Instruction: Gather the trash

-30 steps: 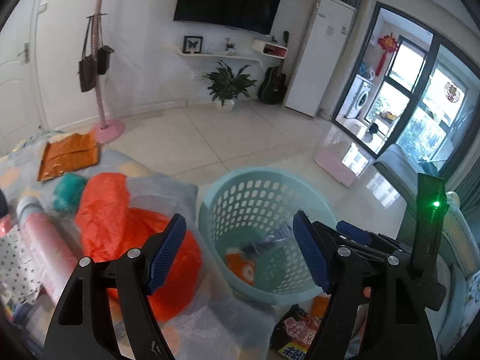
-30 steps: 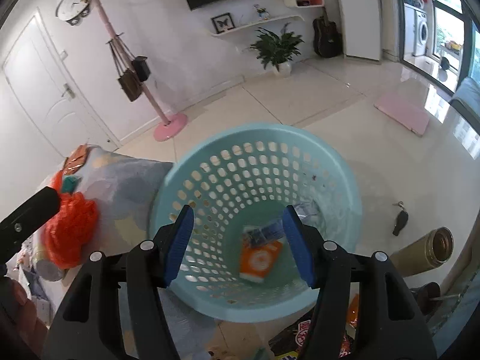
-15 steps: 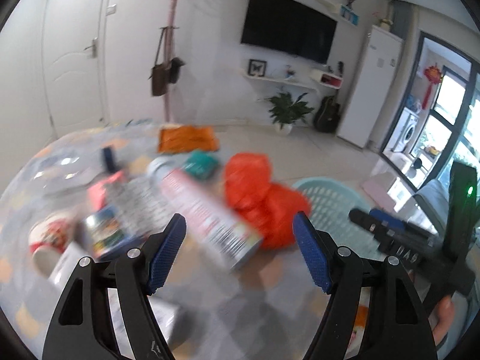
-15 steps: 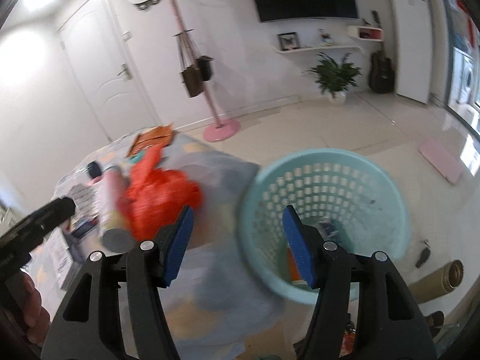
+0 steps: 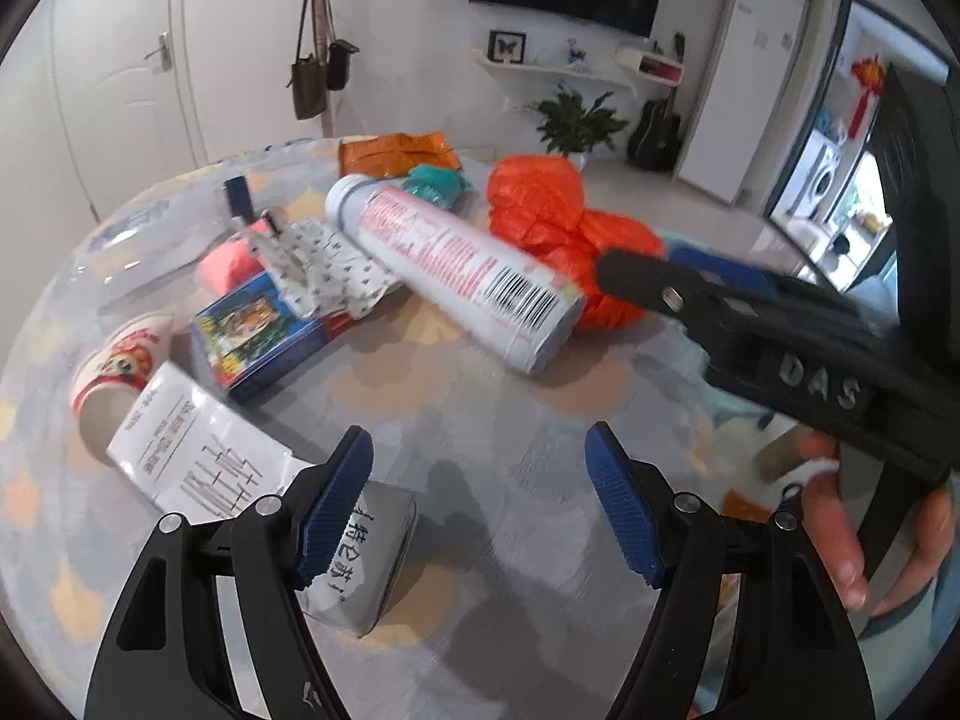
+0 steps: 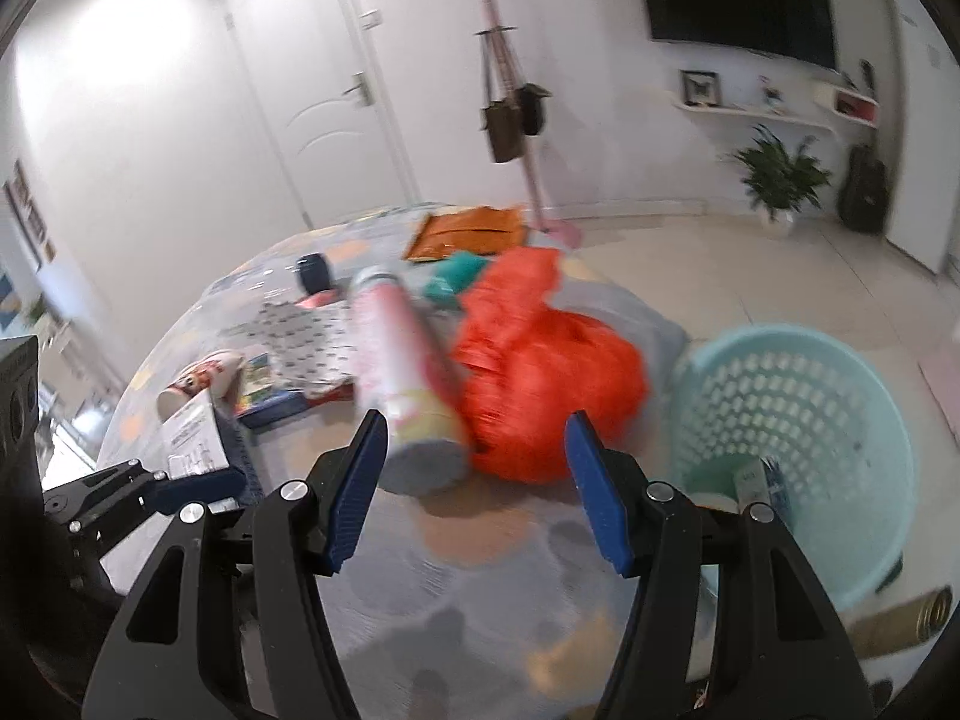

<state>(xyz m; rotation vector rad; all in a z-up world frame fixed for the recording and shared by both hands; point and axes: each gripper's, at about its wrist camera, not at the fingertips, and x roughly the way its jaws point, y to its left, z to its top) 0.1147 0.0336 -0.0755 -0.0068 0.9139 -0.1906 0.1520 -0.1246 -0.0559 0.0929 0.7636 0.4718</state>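
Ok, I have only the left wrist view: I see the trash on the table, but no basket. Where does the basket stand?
Observer: The teal basket stands on the floor, just beyond the table edge, on the side of the orange bag.
Operator: Is it empty?
Observer: No, some packaging lies at its bottom; it is too blurred to name.
Operator: Does the right gripper hold anything?
Observer: No, the right gripper is open, with nothing between its pads.

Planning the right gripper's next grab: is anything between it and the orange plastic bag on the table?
Nothing visible blocks it. The right gripper hangs open over bare tablecloth, with the orange plastic bag just beyond its fingertips. The white tube lies against the bag's left side, not in front of it.
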